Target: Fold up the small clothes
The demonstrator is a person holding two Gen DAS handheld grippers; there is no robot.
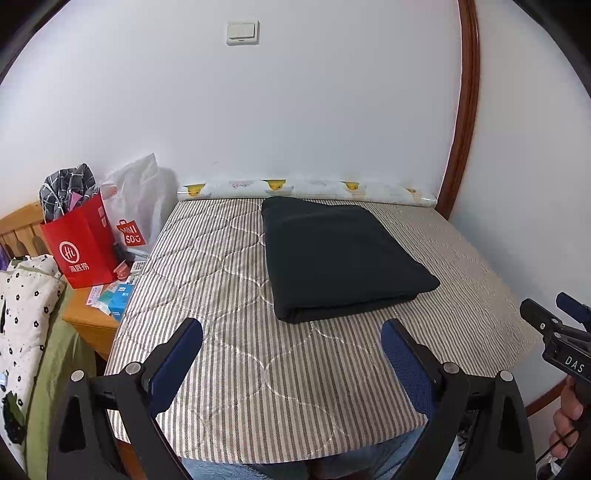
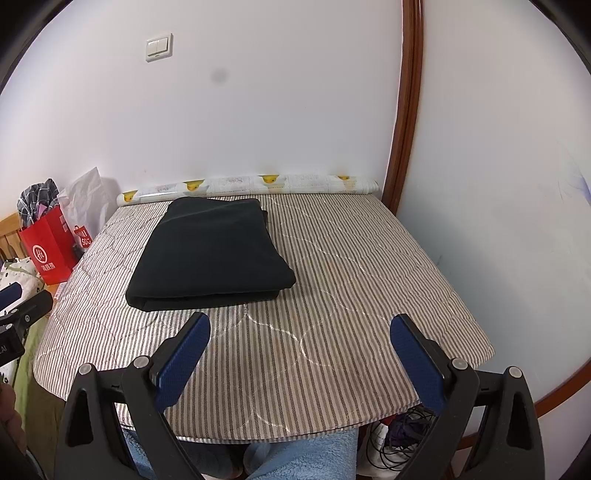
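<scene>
- I logged the black folded garment lying flat on the striped quilted pad that covers the bench; it sat toward the pad's far side, its back edge near the duck-print roll along the wall.
- Garment was a neat rectangle, layered fold edge facing the near side; nothing rested on it.
- Left hand-held gripper: fingers spread wide, nothing between the blue pads. It hovered over the pad's near edge, just short of the garment and apart from it.
- Right hand-held gripper: fingers likewise spread wide and empty, on the near side of the garment and off toward its right corner, not touching.
- In the left view I saw the right unit at the garment's right, with a hand on its grip.
- Red paper bag and white plastic bag stood left of the garment, off the pad, on a wooden cabinet.
- Light switch on the wall above the garment.
</scene>
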